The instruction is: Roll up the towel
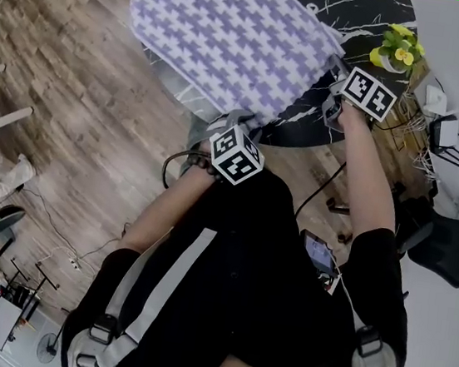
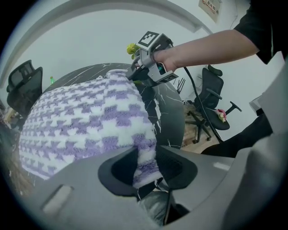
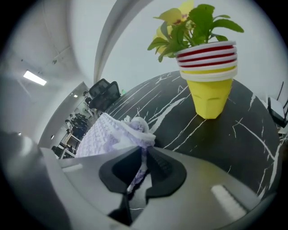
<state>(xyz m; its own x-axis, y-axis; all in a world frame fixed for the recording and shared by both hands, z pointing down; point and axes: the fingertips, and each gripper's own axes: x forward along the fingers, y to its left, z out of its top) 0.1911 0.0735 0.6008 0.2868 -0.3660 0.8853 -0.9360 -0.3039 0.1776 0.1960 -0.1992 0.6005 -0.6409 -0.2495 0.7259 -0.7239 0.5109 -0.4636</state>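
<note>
A purple-and-white patterned towel (image 1: 233, 32) lies spread over the round black marble table (image 1: 369, 12). My left gripper (image 1: 224, 127) is at the towel's near corner by the table's front edge, its jaws shut on the towel (image 2: 85, 121) edge. My right gripper (image 1: 334, 100) is at the towel's right corner and pinches a thin fold of the towel (image 3: 121, 132) between its pads (image 3: 159, 164). In the left gripper view the right gripper (image 2: 137, 72) shows at the far side of the cloth.
A yellow pot with a plant (image 1: 397, 48) stands on the table at the right, close to my right gripper; the same pot (image 3: 209, 81) fills the right gripper view. Black office chairs (image 1: 452, 246) stand to the right, cables and stands lie on the wooden floor (image 1: 72, 107).
</note>
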